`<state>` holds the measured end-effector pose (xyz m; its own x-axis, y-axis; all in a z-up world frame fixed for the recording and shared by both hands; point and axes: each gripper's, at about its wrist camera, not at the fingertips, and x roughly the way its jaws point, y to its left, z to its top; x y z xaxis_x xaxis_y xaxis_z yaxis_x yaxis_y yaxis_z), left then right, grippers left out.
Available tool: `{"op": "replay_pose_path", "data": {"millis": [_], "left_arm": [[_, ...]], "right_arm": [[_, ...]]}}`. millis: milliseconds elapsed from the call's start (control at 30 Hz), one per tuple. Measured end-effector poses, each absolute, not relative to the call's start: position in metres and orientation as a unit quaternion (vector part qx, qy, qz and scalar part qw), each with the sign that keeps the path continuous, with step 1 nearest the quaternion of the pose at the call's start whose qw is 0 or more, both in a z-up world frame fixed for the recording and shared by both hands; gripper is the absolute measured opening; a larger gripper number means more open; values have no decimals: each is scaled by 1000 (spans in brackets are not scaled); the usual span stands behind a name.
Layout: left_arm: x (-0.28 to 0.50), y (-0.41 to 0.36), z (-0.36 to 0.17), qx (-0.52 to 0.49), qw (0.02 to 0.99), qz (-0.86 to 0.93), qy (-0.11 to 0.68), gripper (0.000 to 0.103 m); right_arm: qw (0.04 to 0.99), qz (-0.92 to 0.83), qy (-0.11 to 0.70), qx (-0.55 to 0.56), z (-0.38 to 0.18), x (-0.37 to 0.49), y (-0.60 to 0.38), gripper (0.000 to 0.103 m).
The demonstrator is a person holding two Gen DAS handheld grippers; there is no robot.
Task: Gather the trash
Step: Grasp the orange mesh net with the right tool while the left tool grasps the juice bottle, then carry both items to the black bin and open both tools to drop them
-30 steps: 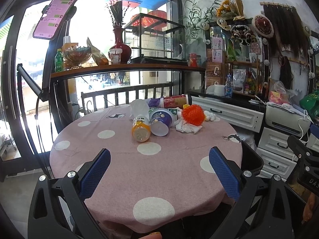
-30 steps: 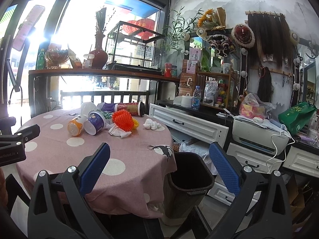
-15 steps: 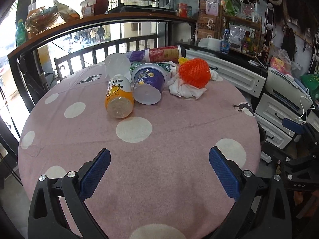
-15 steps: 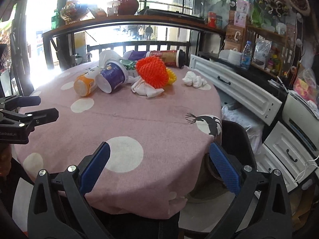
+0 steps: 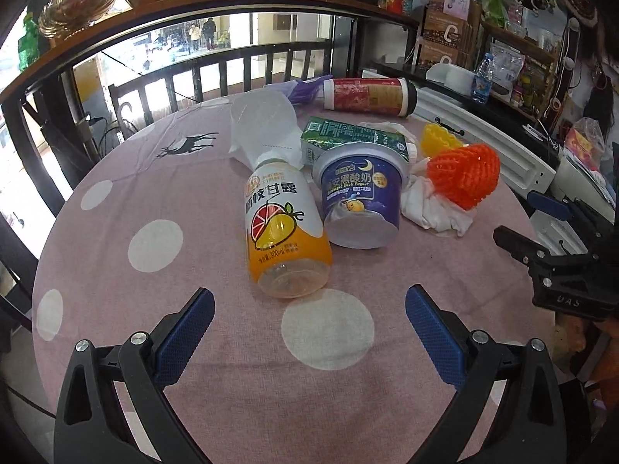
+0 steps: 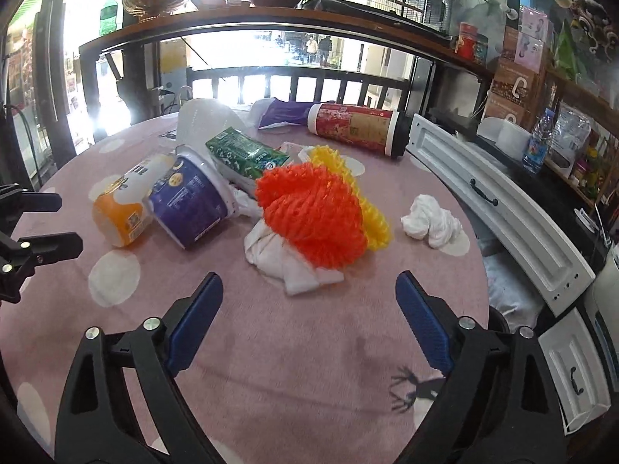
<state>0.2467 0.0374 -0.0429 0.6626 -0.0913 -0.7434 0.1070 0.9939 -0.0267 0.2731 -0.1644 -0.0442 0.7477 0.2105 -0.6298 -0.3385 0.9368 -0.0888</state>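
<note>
Trash lies on a round pink polka-dot table (image 5: 154, 348). An orange juice bottle (image 5: 284, 239) lies on its side beside a purple yogurt cup (image 5: 359, 203), a green carton (image 5: 348, 139), a red cylinder can (image 5: 369, 96), orange foam netting (image 6: 309, 216) over yellow netting (image 6: 371, 208), and crumpled white tissues (image 6: 431, 222). My left gripper (image 5: 309, 332) is open and empty, just short of the bottle. My right gripper (image 6: 309, 317) is open and empty, just short of the orange netting and the tissue under it.
A white plastic cup (image 5: 263, 123) and a purple wrapper (image 6: 282, 114) lie at the table's far side. White drawers (image 6: 503, 208) stand to the right. A railing and wooden shelf (image 6: 271, 23) run behind. The right gripper also shows at the right edge of the left wrist view (image 5: 557, 247).
Both grippers have moved forward and down over the table towards the pile of trash, which now looks much larger. Both stay open. The trash has not moved.
</note>
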Motion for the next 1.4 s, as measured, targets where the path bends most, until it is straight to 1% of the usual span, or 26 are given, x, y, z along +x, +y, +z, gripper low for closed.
{"op": "replay_pose_path", "data": {"millis": [67, 167, 233, 267, 300, 333, 367, 400, 533, 700, 800, 967, 1067, 1167, 1233, 1300, 1400], "left_arm": [[255, 40, -43, 13, 910, -50, 412, 98], [268, 44, -48, 7, 903, -51, 426, 98], [276, 49, -51, -4, 898, -50, 438, 98], [280, 51, -52, -10, 895, -51, 443, 98], [284, 53, -53, -15, 893, -53, 447, 98], [288, 55, -53, -18, 891, -53, 451, 98], [292, 56, -53, -20, 889, -53, 454, 98], [296, 58, -53, -21, 887, -53, 458, 97], [314, 62, -53, -16, 879, -51, 473, 95], [332, 67, -57, -11, 869, -57, 492, 95], [345, 71, -62, -24, 857, -64, 511, 90], [364, 72, -70, -15, 847, -65, 528, 89], [373, 76, -78, -18, 839, -63, 541, 83], [379, 80, -86, -21, 832, -57, 552, 71], [377, 82, -85, -15, 838, -51, 543, 63], [374, 86, -84, -23, 842, -52, 536, 61], [365, 94, -84, -35, 850, -52, 524, 60]], "right_arm": [[931, 142, 318, -108, -43, 287, -161, 82], [933, 134, 318, -106, -42, 303, -161, 73], [933, 130, 319, -108, -43, 310, -160, 63], [932, 127, 321, -112, -45, 314, -159, 48], [931, 127, 323, -115, -46, 315, -157, 37], [930, 128, 324, -116, -46, 315, -157, 34], [930, 130, 322, -116, -47, 314, -157, 27], [931, 134, 320, -115, -46, 313, -157, 23], [931, 154, 310, -115, -39, 302, -157, 20], [932, 174, 300, -110, -27, 282, -160, 19], [932, 182, 293, -112, -22, 272, -160, 19], [933, 195, 285, -104, -16, 257, -162, 19], [932, 203, 287, -89, -15, 253, -167, 19], [928, 217, 294, -75, -16, 250, -170, 19], [926, 221, 295, -75, -18, 247, -170, 19], [925, 228, 296, -72, -20, 245, -170, 19], [924, 235, 293, -66, -21, 241, -170, 19]]}}
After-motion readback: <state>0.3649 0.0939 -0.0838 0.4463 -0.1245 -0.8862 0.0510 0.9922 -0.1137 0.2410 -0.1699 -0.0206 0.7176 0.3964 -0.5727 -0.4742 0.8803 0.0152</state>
